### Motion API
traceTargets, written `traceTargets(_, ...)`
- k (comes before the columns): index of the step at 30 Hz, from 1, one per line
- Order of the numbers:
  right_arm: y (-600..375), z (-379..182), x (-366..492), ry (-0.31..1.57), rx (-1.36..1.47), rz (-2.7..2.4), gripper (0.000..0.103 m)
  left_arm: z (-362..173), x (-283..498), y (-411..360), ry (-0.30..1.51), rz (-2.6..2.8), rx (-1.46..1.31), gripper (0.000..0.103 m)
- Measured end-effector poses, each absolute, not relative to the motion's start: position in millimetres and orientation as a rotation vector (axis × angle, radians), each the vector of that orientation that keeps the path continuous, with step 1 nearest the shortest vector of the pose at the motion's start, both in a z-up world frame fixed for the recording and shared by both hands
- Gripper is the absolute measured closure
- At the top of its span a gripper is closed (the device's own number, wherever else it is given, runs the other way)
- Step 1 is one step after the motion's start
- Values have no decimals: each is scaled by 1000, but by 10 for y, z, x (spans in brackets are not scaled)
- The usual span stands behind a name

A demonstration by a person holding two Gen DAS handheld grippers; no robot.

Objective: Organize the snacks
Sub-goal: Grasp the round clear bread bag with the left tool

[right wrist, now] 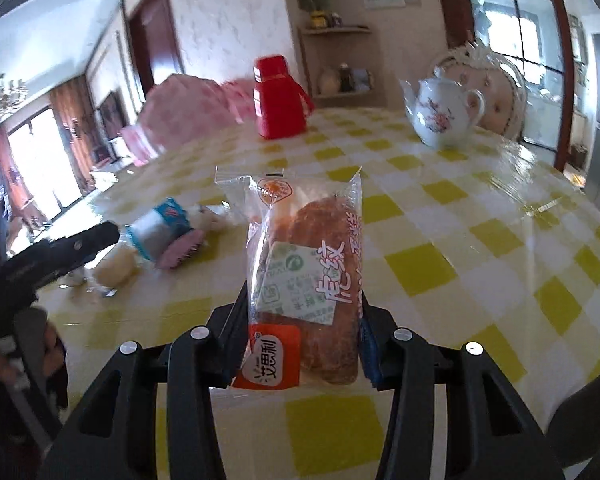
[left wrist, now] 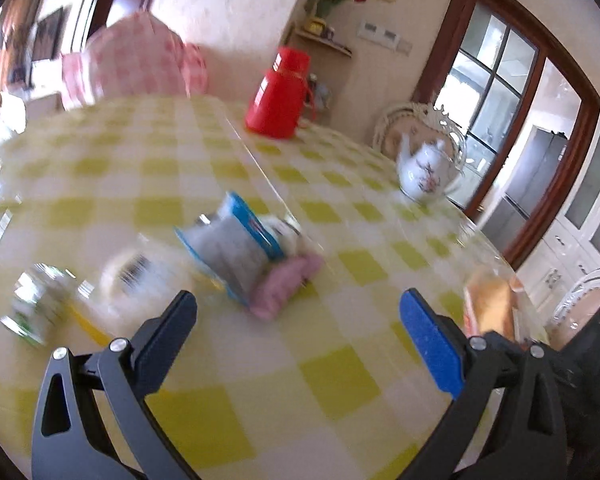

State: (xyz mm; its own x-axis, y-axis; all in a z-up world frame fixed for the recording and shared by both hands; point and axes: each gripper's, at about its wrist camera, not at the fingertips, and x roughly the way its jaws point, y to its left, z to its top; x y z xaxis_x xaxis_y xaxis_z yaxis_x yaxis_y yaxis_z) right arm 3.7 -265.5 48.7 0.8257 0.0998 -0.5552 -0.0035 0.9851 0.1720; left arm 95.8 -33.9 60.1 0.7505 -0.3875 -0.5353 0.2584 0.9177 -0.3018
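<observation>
My right gripper (right wrist: pixel 302 320) is shut on a clear-wrapped bread pack (right wrist: pixel 306 272) with an orange label, held upright above the table; the pack also shows at the right edge of the left wrist view (left wrist: pixel 490 306). My left gripper (left wrist: pixel 296 304) is open and empty above the table. Just beyond it lie a blue-and-grey snack packet (left wrist: pixel 236 244), a pink snack (left wrist: pixel 284 284), a pale round wrapped snack (left wrist: pixel 140 276) and a green-and-white packet (left wrist: pixel 36 304). The blue packet (right wrist: pixel 160 228) and pink snack (right wrist: pixel 180 254) show left of the bread in the right wrist view, near the left gripper (right wrist: pixel 84 246).
The round table (left wrist: pixel 340 368) has a yellow-and-white checked cover. A red thermos (left wrist: pixel 278 94) and a white floral teapot (left wrist: pixel 428 172) stand at the far side. A pink cloth-covered thing (left wrist: pixel 136 60) is beyond the far-left edge. A white chair (right wrist: pixel 500 92) stands behind the teapot.
</observation>
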Motion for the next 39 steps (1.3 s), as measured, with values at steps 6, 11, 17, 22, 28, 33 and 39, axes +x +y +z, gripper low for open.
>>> traceTargets(6, -2549, 541, -29, 580, 213, 222, 57, 749, 961, 67, 581, -195, -229, 2)
traceTargets(11, -2638, 666, -143, 510, 369, 413, 57, 806, 884, 362, 577, -139, -303, 2)
traceTargets(17, -2554, 653, -116, 556, 325, 345, 57, 680, 946, 363, 661, -102, -252, 2)
traceTargets(22, -2566, 483, 7, 660, 278, 199, 57, 616, 1005, 417, 719, -71, -160, 2)
traceTargets(28, -2554, 384, 42, 701, 279, 200, 57, 388, 1140, 45, 819, -176, 110, 2)
traceTargets(33, -2481, 346, 61, 722, 276, 236, 57, 266, 1511, -64, 879, -178, 229, 2)
traceTargets(39, -2457, 341, 77, 733, 281, 256, 57, 52, 1679, -39, 967, -286, 193, 34)
